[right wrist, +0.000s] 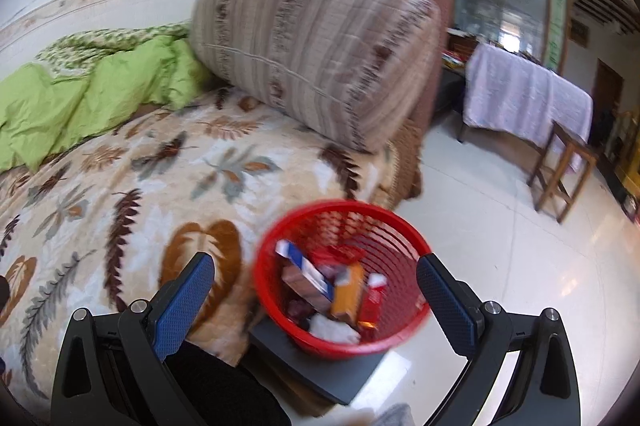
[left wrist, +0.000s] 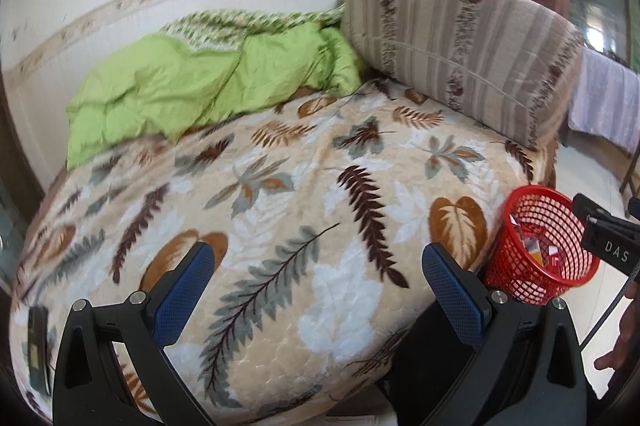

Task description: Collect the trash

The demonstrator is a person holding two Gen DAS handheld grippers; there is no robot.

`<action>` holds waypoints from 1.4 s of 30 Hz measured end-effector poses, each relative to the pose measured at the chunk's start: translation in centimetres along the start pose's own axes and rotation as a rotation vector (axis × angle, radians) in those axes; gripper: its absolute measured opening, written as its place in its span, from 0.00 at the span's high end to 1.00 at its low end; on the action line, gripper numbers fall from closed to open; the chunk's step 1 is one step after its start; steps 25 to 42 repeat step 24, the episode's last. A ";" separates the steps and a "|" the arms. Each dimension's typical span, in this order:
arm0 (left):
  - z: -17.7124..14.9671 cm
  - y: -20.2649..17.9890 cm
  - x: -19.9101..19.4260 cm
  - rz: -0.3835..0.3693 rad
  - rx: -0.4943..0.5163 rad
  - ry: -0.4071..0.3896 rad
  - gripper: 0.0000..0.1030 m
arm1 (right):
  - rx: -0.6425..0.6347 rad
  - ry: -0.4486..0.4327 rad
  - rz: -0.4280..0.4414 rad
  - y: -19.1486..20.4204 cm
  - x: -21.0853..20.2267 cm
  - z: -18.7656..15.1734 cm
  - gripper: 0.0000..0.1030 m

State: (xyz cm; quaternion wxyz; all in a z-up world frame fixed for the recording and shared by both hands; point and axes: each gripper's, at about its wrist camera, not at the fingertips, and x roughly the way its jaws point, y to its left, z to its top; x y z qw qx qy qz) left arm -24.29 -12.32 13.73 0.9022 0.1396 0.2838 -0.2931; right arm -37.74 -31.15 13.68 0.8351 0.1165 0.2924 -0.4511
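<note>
Most of the picking-up looks done. The red basket [right wrist: 344, 278] sits on a dark low stand [right wrist: 320, 366] just beside the bed, and it already holds a small heap of trash [right wrist: 340, 290]: a blue-and-white box, an orange packet, a red wrapper, some crumpled white paper. The right gripper [right wrist: 316, 286] hangs over the basket with its jaws spread wide and nothing between them. The left gripper [left wrist: 318, 276] is out over the leaf-patterned blanket [left wrist: 280, 186], also spread and empty. I see no loose litter left on the blanket itself. One dark flat thing [left wrist: 38, 350] lies near the blanket's edge on the left; I cannot tell what it is, or whether it counts as trash. The green quilt [left wrist: 180, 90] and striped cushion [left wrist: 460, 54] lie at the back.
</note>
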 end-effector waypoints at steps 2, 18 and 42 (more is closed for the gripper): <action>0.1 1.6 0.7 0.017 -0.051 0.022 0.00 | -0.036 -0.025 0.022 1.6 0.0 0.9 0.01; -2.7 18.1 9.7 0.233 -0.426 0.275 0.00 | -0.361 0.060 0.390 25.3 7.8 2.2 0.01; -2.7 21.8 14.5 0.322 -0.406 0.322 0.00 | -0.357 0.140 0.363 32.7 14.1 1.7 0.01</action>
